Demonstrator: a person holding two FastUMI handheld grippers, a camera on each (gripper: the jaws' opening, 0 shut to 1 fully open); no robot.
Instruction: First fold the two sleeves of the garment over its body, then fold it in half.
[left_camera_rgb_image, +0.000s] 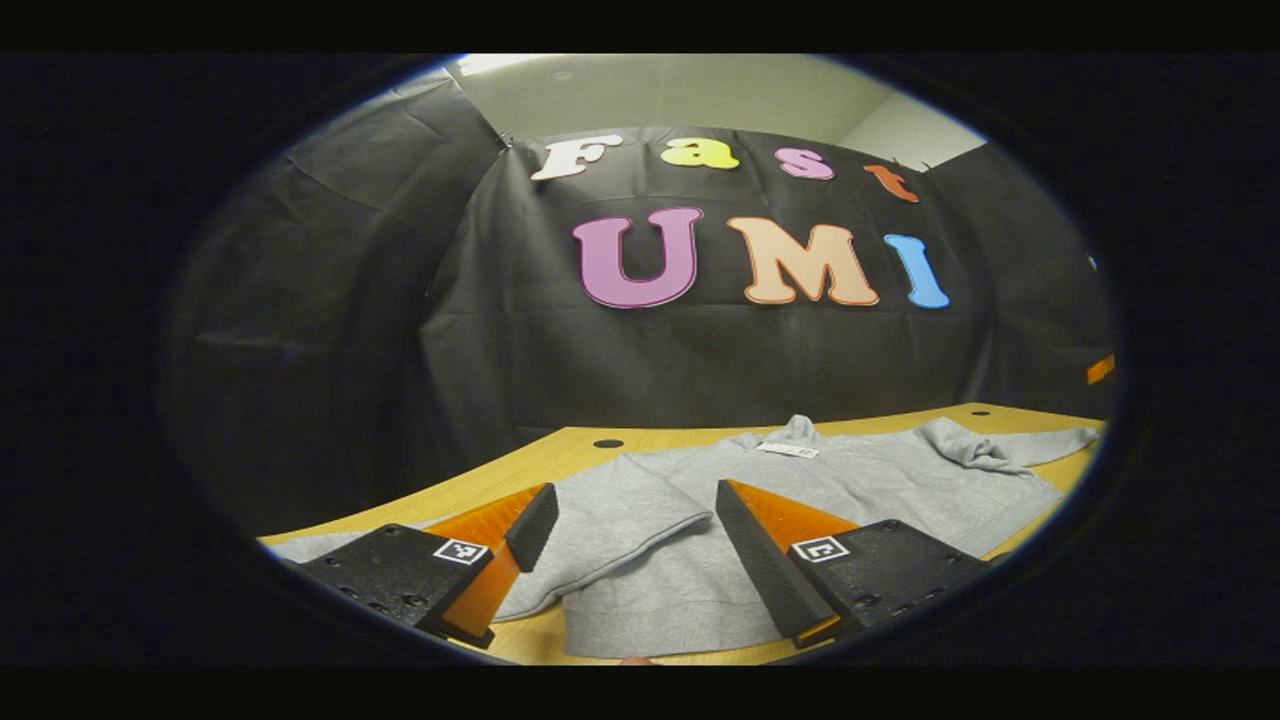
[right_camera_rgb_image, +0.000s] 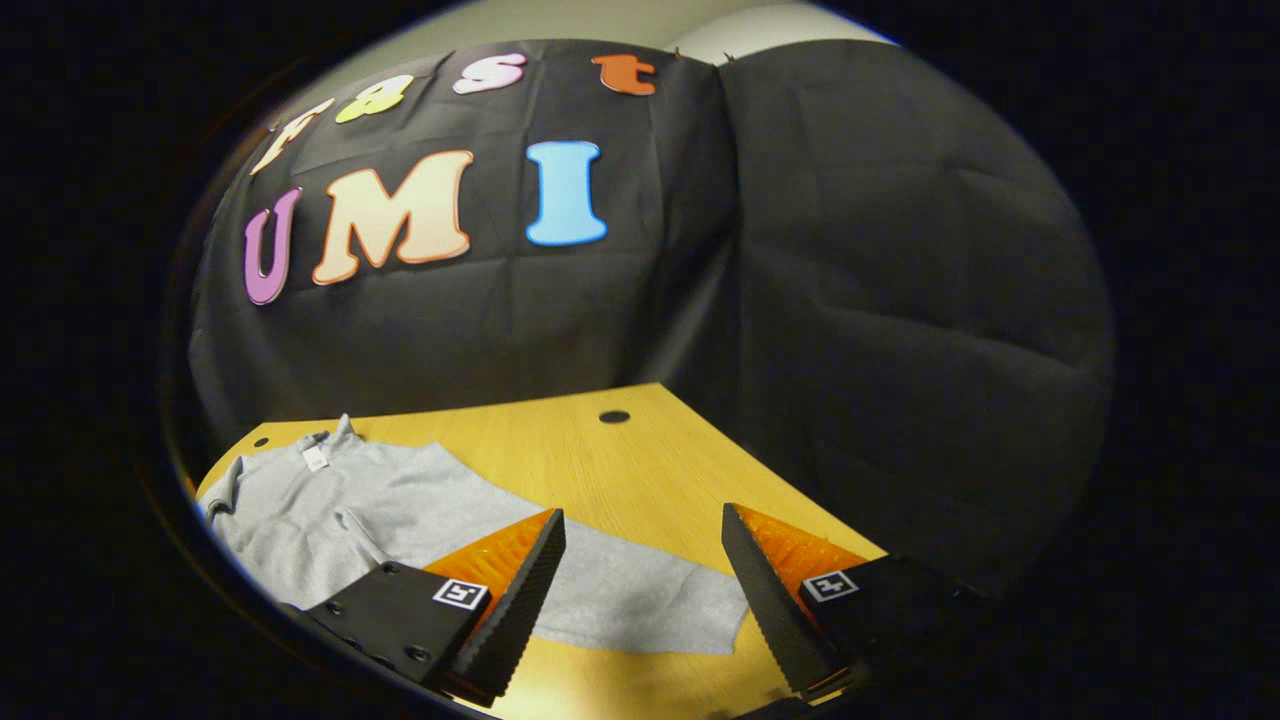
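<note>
- While both grippers hang with fingers released, one grey garment (left_camera_rgb_image: 800, 490) lies on the surface (right_camera_rgb_image: 600, 460).
- Left gripper (left_camera_rgb_image: 630, 540) view: folded sleeve (left_camera_rgb_image: 620, 510) at 6 o'clock.
- Right gripper (right_camera_rgb_image: 640, 590) view: outstretched sleeve (right_camera_rgb_image: 640, 600).

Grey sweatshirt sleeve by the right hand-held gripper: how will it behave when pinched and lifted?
Probably floppy: the sleeve lies limp and flat on the wooden table, so it should drape from one pinch. Likely light, thin knit. The sweatshirt already wrinkles, so pushing would probably bunch it.
</note>
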